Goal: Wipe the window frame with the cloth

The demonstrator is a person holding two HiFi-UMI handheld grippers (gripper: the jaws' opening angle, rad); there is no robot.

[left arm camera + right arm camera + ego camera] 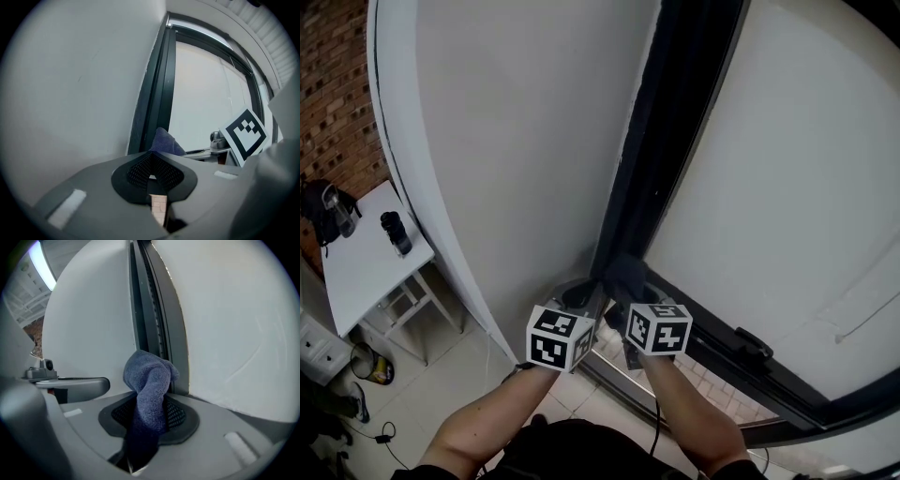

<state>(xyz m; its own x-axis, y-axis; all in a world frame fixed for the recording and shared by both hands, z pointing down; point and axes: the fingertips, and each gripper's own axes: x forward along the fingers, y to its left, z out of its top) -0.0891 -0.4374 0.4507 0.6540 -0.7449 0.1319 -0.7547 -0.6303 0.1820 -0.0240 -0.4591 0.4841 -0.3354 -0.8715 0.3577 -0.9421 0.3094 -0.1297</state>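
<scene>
Right tongs (149,414) of mine are clamped on the blue-grey terry cloth (151,380). Its bunched top pokes out past the tips and sits against the dark upright metal window frame (149,310), low near its foot. My left tongs (153,174) are closed on nothing, just beside the right pair, with the cloth just beyond their tips.
</scene>
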